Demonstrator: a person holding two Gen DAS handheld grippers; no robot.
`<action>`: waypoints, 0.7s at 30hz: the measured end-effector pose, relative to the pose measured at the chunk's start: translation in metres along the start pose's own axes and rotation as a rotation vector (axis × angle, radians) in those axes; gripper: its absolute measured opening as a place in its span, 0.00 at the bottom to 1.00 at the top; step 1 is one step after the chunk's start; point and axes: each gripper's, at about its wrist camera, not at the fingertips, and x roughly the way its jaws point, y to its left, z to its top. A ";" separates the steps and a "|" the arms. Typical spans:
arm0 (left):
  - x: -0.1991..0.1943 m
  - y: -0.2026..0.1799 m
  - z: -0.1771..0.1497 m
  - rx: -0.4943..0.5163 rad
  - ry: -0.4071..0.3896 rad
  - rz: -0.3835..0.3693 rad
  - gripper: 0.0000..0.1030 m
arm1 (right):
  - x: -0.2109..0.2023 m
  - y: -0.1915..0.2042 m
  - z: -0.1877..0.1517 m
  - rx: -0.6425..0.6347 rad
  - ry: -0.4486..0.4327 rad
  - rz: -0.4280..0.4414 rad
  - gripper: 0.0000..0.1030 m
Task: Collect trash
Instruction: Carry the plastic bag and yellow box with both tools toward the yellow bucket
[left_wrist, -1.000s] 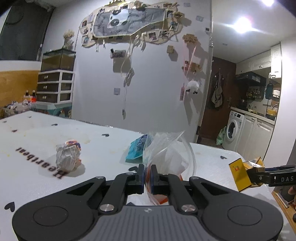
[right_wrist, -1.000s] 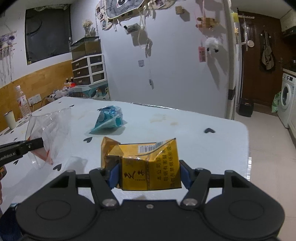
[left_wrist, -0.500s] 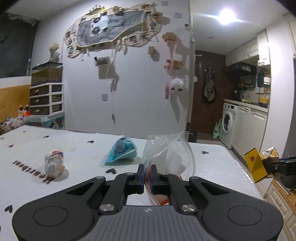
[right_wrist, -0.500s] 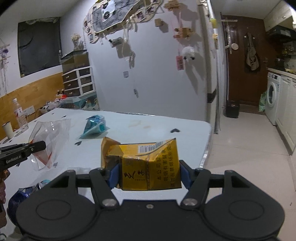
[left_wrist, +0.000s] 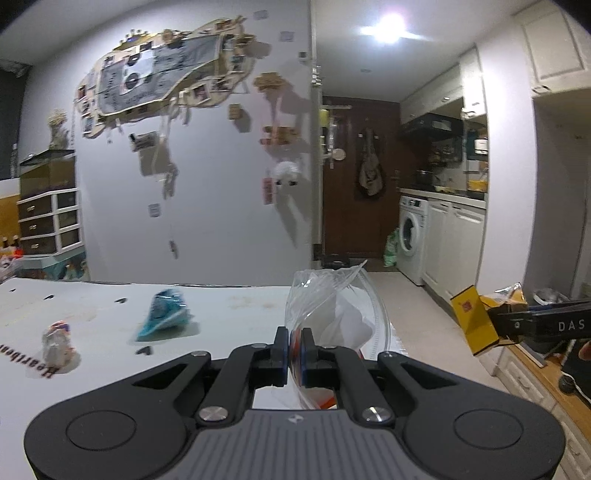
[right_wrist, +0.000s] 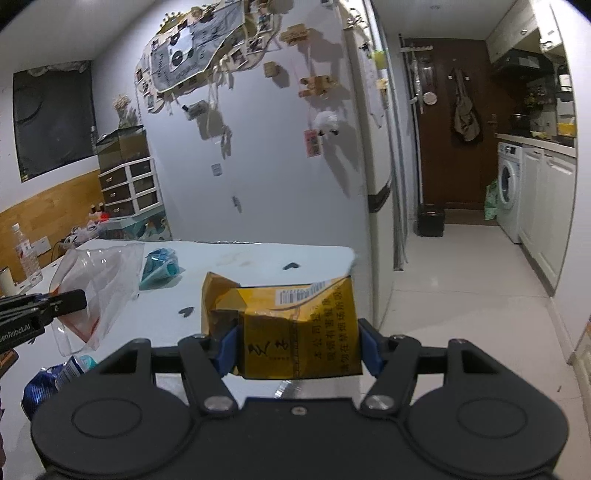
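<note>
My left gripper (left_wrist: 294, 354) is shut on the edge of a clear plastic bag (left_wrist: 332, 314) with white paper inside; the same bag (right_wrist: 99, 284) hangs at the left of the right wrist view, pinched by the left gripper (right_wrist: 79, 299). My right gripper (right_wrist: 297, 341) is shut on a crumpled yellow carton (right_wrist: 295, 325), held above the white table's (right_wrist: 236, 280) corner. In the left wrist view that carton (left_wrist: 474, 319) shows at the right, off the table over the floor. A blue wrapper (left_wrist: 164, 312) and a crumpled paper wad (left_wrist: 55, 341) lie on the table.
A dark blue packet (right_wrist: 55, 376) lies near the table's front left. A plastic bottle (right_wrist: 24, 254) stands at the far left edge. Drawers (right_wrist: 129, 184) stand by the decorated wall. To the right a corridor leads past a washing machine (right_wrist: 511, 192) to a brown door.
Both grippers swung right, so the table slid left in both views and the corridor came into sight. The bag and the carton stayed gripped.
</note>
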 end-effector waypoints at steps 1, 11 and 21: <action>-0.001 -0.007 0.000 0.004 0.001 -0.007 0.06 | -0.006 -0.005 -0.001 0.005 -0.003 -0.007 0.64; -0.006 -0.088 -0.003 0.020 0.014 -0.102 0.06 | -0.055 -0.059 -0.022 0.038 -0.016 -0.084 0.64; 0.005 -0.166 -0.011 0.002 0.046 -0.212 0.06 | -0.089 -0.120 -0.052 0.083 -0.019 -0.184 0.64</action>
